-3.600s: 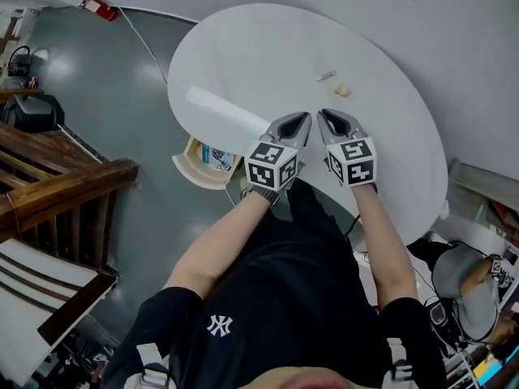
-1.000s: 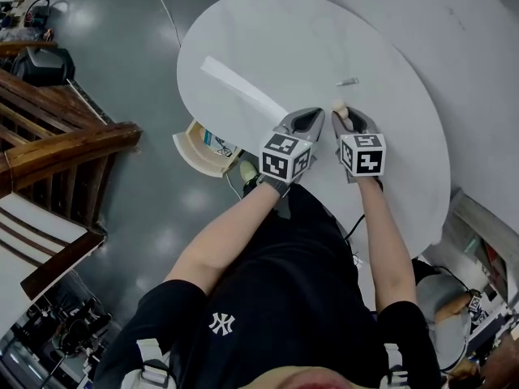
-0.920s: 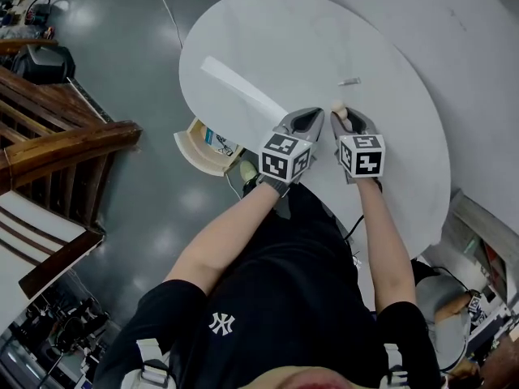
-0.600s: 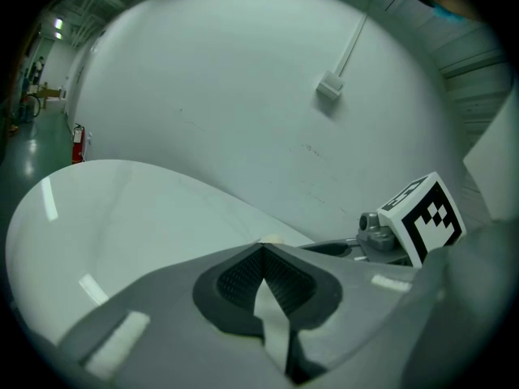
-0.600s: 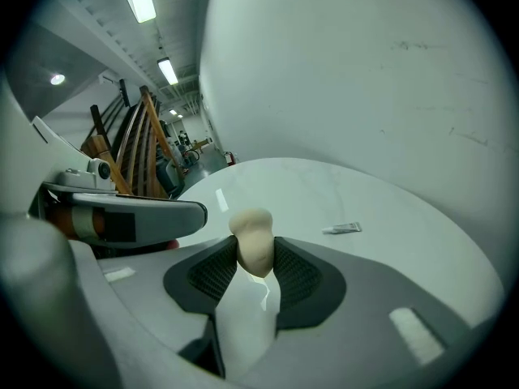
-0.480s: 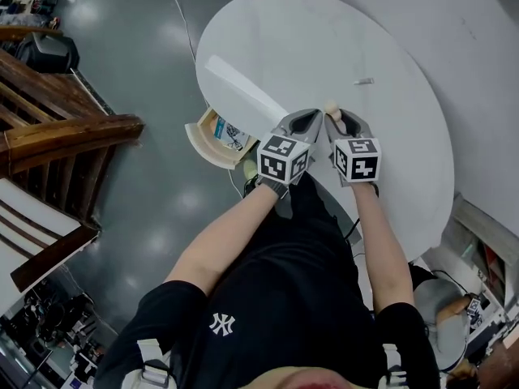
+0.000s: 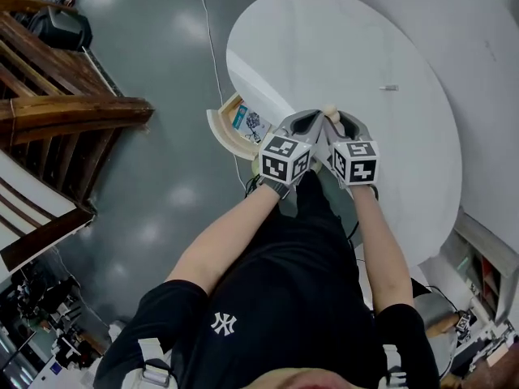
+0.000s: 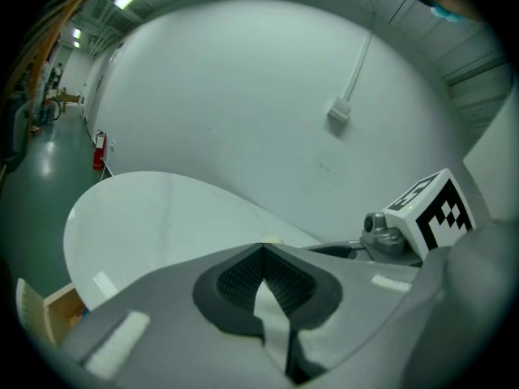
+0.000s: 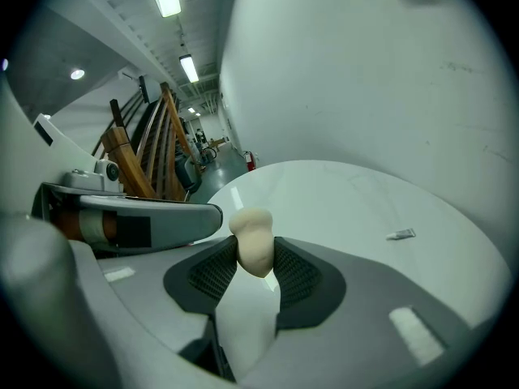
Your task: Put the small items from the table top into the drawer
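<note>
Over the near edge of the round white table (image 7: 365, 47), my right gripper (image 7: 335, 120) is shut on a small cream, peanut-shaped item (image 7: 329, 113). In the right gripper view the item (image 9: 253, 241) stands upright between the pads of that gripper (image 9: 255, 259), with its top poking out above them. Just to its left my left gripper (image 7: 315, 120) is shut, its tips (image 8: 261, 248) meeting on nothing. The open wooden drawer (image 7: 237, 132) juts from under the table's left edge, with printed cards inside. A small silver item (image 7: 390, 87) lies further out on the table (image 9: 400, 234).
A wooden stair railing (image 7: 73, 112) stands at the left over the grey floor. A thin cable (image 7: 207, 39) runs across the floor near the table. A white wall (image 8: 243, 96) rises behind the table.
Both grippers have moved together across the table towards its near left edge and the drawer, the right one carrying the cream item. The silver item stays behind on the table.
</note>
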`<state>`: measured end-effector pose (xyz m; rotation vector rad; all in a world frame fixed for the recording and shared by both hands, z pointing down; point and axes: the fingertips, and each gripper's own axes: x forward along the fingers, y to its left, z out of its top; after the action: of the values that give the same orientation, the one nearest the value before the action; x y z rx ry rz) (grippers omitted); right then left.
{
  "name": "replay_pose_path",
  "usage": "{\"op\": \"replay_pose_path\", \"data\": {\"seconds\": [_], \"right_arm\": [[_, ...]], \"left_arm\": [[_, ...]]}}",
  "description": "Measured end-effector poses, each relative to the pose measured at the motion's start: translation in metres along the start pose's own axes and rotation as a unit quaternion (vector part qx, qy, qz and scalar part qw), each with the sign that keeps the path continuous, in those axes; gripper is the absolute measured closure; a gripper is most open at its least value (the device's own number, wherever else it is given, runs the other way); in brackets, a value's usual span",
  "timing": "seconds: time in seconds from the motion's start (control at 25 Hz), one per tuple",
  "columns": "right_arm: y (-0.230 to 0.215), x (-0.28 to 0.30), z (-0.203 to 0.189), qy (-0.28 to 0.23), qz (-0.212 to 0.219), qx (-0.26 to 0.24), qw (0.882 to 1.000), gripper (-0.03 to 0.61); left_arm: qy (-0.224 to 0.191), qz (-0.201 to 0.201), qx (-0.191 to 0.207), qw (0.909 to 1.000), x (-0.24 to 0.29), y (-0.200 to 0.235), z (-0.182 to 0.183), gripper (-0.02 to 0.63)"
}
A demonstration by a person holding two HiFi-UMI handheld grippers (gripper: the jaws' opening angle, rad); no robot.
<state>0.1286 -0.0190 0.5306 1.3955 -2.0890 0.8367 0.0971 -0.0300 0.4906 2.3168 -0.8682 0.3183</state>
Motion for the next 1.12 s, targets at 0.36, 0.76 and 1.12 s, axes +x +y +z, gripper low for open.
{"op": "replay_pose_path", "data": {"seconds": [0.36,0.76,1.12], "right_arm": [[0.064,0.029,-0.001,0.008,0.03,-0.026,0.999,0.414],[0.125,0.06,-0.005,0.024,0.06,-0.045,0.997,0.413],[0.178,0.089,-0.026,0.048,0.088,-0.073,0.992,0.411]], "left_arm": [[-0.018,0.036,-0.019,0.999,-0.047,0.045,-0.005,0.614],[-0.032,0.065,-0.038,0.9966,-0.095,0.097,-0.01,0.612],[-0.044,0.104,-0.066,0.9914,-0.134,0.155,-0.019,0.614]]}}
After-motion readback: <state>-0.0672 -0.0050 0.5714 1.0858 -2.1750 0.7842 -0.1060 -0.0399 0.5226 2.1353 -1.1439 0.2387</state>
